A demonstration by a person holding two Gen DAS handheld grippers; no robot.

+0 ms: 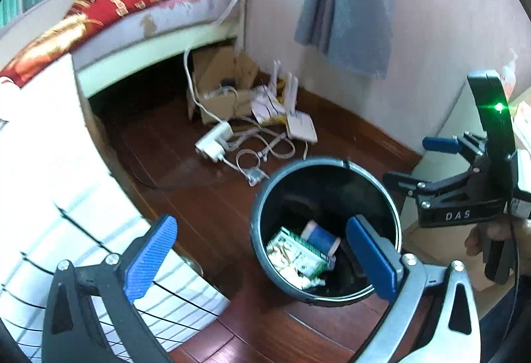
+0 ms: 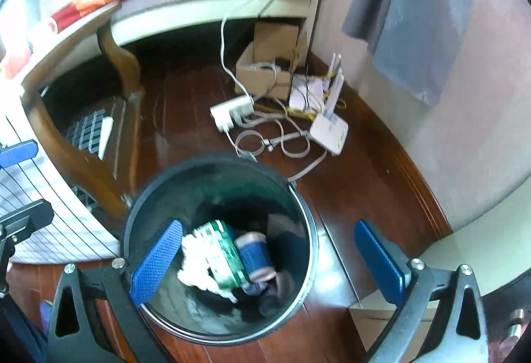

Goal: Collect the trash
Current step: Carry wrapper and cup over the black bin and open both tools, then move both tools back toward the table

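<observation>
Black bin (image 2: 212, 250) held the carton (image 2: 225, 253) and can (image 2: 255, 255); you held both grippers (image 1: 262, 260) (image 2: 275, 263) above it, jaws open, empty.

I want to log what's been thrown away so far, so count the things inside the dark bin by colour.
In the bin:
Green and white packet: 1
Blue can with pinkish ends: 1
White crumpled pieces: 1 clump, pieces too blurred to separate
Total: 3 that I can make out

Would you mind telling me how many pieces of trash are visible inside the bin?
2: a green-and-white packet on the bin's left, and a blue-labelled can touching its right side. More may lie hidden underneath.
</observation>
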